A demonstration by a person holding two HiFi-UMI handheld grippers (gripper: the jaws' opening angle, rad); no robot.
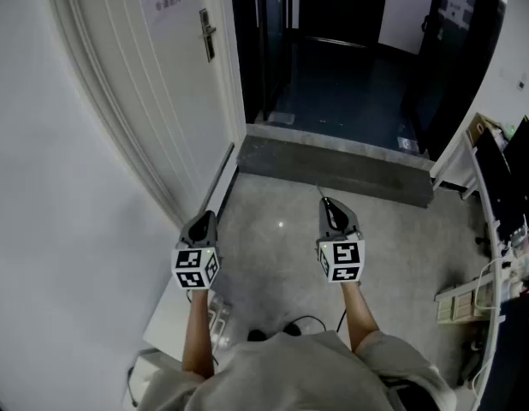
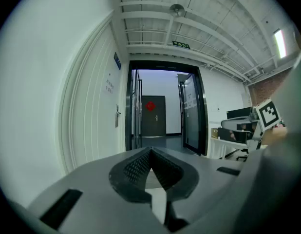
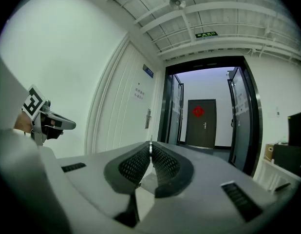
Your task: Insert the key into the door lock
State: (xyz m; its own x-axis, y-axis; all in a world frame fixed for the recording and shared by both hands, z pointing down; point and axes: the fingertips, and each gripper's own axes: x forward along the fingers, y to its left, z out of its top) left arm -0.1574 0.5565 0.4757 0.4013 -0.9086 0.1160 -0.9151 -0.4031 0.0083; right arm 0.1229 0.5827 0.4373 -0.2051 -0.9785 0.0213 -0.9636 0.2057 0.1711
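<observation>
A white door (image 1: 136,84) stands open at the left, its metal lock plate and handle (image 1: 207,34) high on its edge. The same lock (image 3: 148,118) shows ahead in the right gripper view, and the lock (image 2: 118,115) shows to the left in the left gripper view. My right gripper (image 1: 325,201) is held level over the floor, shut on a thin metal key (image 1: 319,192) whose blade (image 3: 150,146) sticks out between the pads. My left gripper (image 1: 205,217) hangs near the door's foot, jaws shut with nothing between them. Both are well short of the lock.
A grey stone threshold (image 1: 333,165) crosses the doorway, with a dark corridor beyond and a dark door with a red sign (image 3: 200,122) at its end. A white desk (image 1: 478,229) with monitors and clutter stands at the right. A black cable (image 1: 299,324) lies by the person's feet.
</observation>
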